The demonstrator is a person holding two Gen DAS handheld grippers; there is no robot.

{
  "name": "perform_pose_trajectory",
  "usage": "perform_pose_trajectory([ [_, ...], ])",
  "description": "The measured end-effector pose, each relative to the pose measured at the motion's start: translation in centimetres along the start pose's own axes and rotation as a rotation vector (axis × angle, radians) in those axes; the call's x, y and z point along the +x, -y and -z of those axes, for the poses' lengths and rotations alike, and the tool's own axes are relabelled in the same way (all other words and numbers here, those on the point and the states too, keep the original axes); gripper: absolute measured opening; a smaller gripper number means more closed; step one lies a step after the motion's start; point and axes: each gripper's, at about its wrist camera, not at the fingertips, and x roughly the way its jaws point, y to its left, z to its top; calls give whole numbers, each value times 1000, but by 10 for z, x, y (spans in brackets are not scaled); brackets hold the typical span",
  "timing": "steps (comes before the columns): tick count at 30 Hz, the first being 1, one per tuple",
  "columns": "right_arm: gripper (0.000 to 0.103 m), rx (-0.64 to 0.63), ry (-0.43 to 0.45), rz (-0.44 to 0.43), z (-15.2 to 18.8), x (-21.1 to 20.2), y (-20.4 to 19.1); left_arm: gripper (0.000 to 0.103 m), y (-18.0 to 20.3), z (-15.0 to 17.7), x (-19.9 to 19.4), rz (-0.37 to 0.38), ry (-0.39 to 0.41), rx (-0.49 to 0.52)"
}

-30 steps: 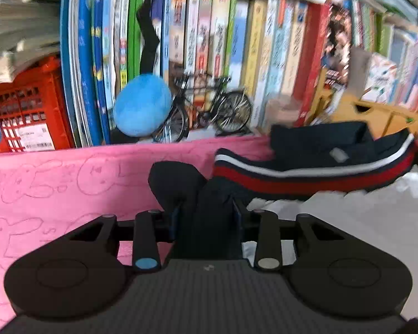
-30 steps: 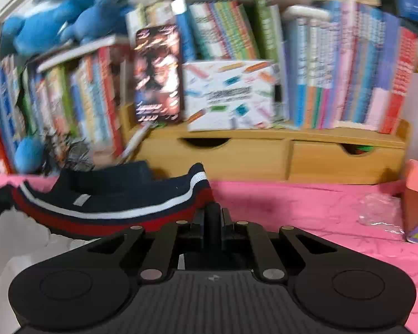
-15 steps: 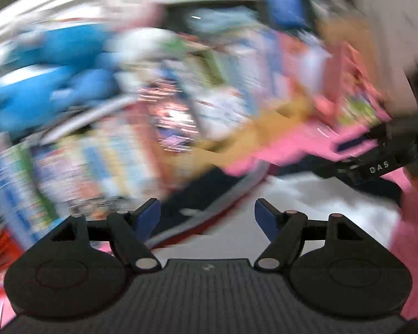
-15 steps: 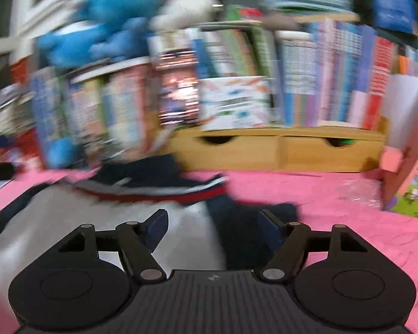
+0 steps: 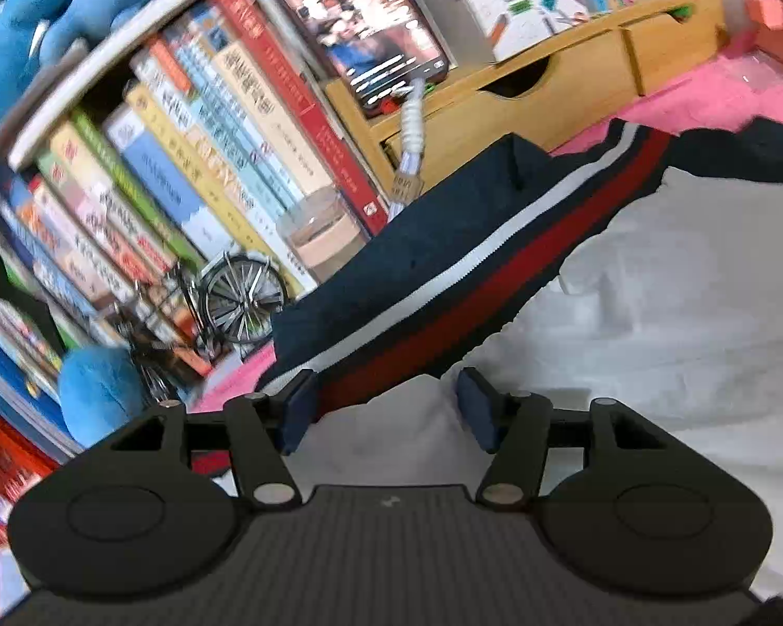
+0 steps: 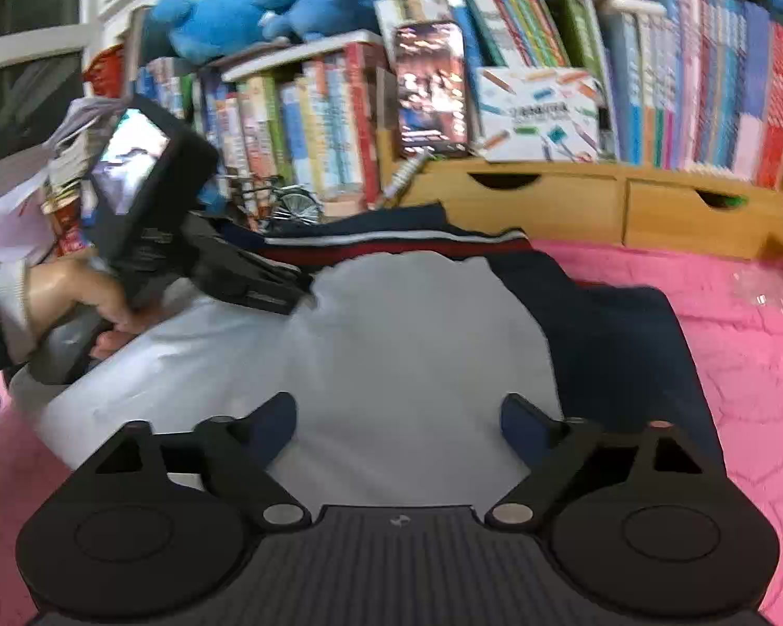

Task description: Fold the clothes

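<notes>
left wrist: your left gripper (image 5: 386,412) has its jaws apart and closing, nothing pinched. The garment (image 5: 652,313) lies right under and ahead of it, striped hem (image 5: 443,292) past the tips, toy bicycle (image 5: 235,297) off left.

right wrist: only here you see your hand (image 6: 78,297). The right gripper (image 6: 399,425) is spreading, empty, over the garment.

vs earlier: both had been clamped on dark cloth; now let go.

Books (image 6: 308,120), blue plush toys (image 6: 235,15), wooden drawers (image 6: 626,203)
</notes>
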Motion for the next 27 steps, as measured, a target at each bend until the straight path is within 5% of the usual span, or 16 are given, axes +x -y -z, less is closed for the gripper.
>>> perform_pose_trajectory([
  [4, 86, -56, 94, -65, -4, -16, -15, 59, -1, 3, 1, 7, 8, -9],
  [7, 71, -158, 71, -162, -16, -13, -47, 58, -2, 4, 5, 22, 31, -39],
  [10, 65, -288, 9, -129, -19, 12, -78, 59, -11, 10, 6, 61, 59, -90],
  [13, 63, -295, -100, -78, -11, 31, -65, 59, -14, 15, 5, 81, 81, -104],
  [16, 64, -314, -116, 114, -5, 15, -21, 60, -15, 15, 7, 91, 81, -113],
  [17, 77, -271, -125, 182, -2, 6, 1, 61, -17, 15, 8, 97, 80, -121],
  [22, 86, 146, -187, 309, 10, -45, 107, 65, -21, 14, 11, 114, 63, -155],
  [27, 84, 131, -85, 316, -13, -62, 82, 68, -48, 1, -16, 232, 48, -254],
])
